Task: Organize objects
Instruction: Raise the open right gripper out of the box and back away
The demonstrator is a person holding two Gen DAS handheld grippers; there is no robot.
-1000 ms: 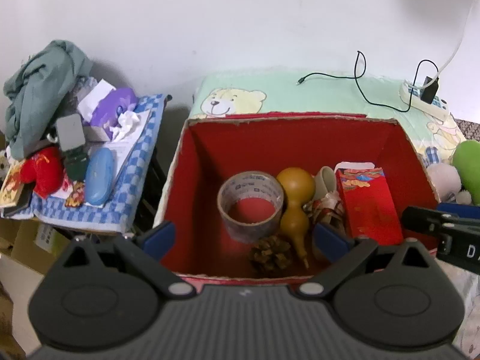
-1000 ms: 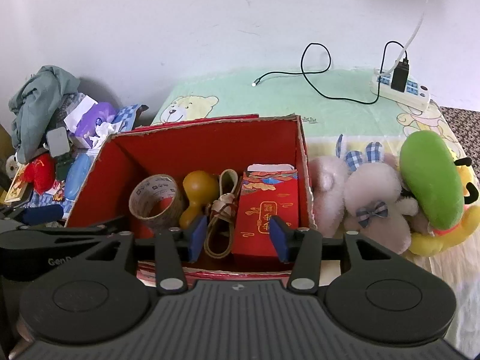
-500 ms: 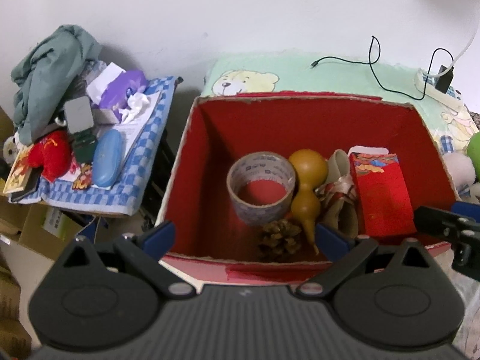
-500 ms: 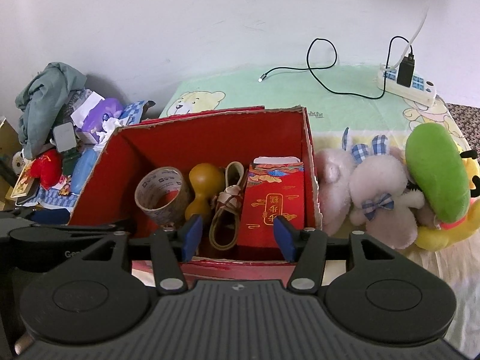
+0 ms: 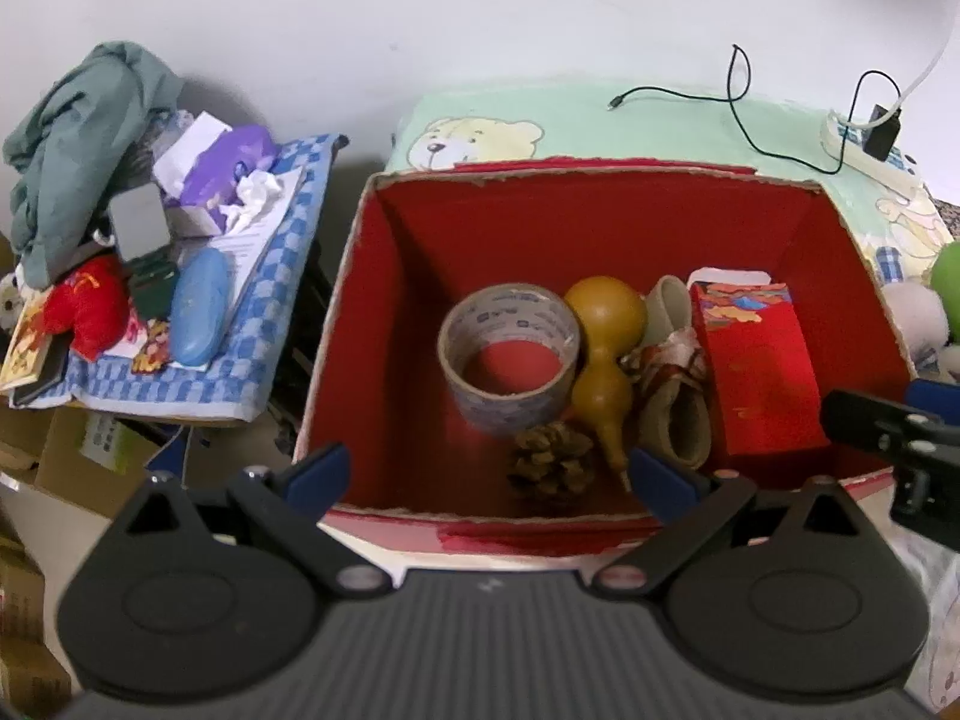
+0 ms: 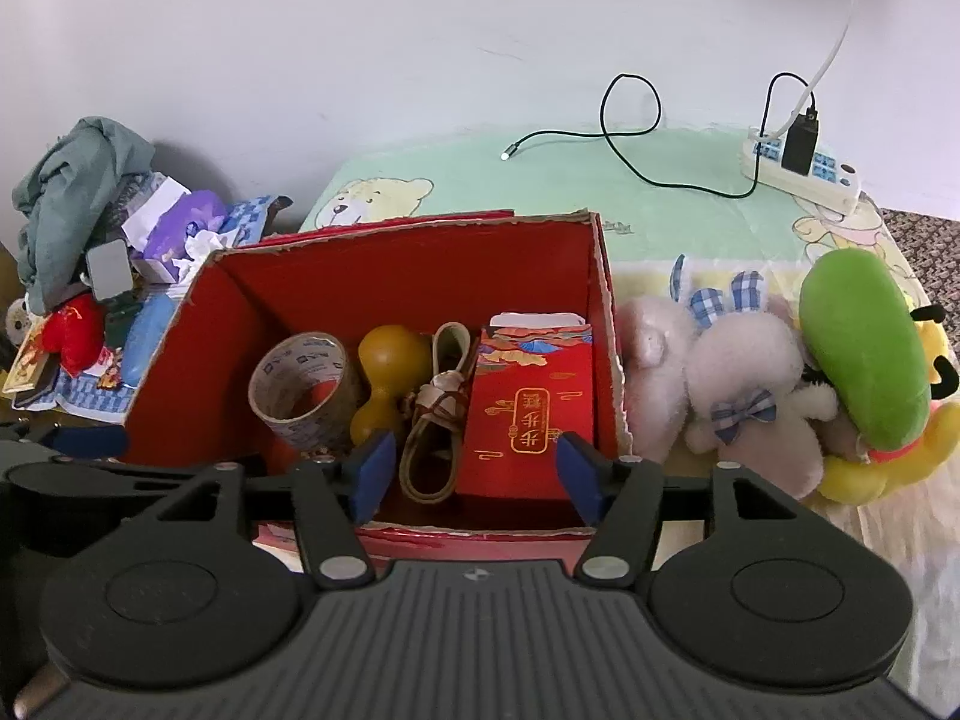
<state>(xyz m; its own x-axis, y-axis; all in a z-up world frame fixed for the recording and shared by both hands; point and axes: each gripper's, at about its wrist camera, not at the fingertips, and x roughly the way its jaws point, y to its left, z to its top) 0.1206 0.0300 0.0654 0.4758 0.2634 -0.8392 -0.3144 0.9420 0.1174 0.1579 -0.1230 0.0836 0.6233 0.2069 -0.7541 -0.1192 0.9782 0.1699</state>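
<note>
White wall, bear-print bed. Open red cardboard box holds brown tape roll, yellow gourd. Left gripper, right gripper both wide, empty. Step: choosing. Next: probably grab pink plush bunny.

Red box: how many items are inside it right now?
5 visible in the red box: tape roll left, pinecone in front of it, gourd in the middle, strap bundle beside it, red packet far right. Smaller things could be hidden beneath.

tape roll left of gourd
</note>
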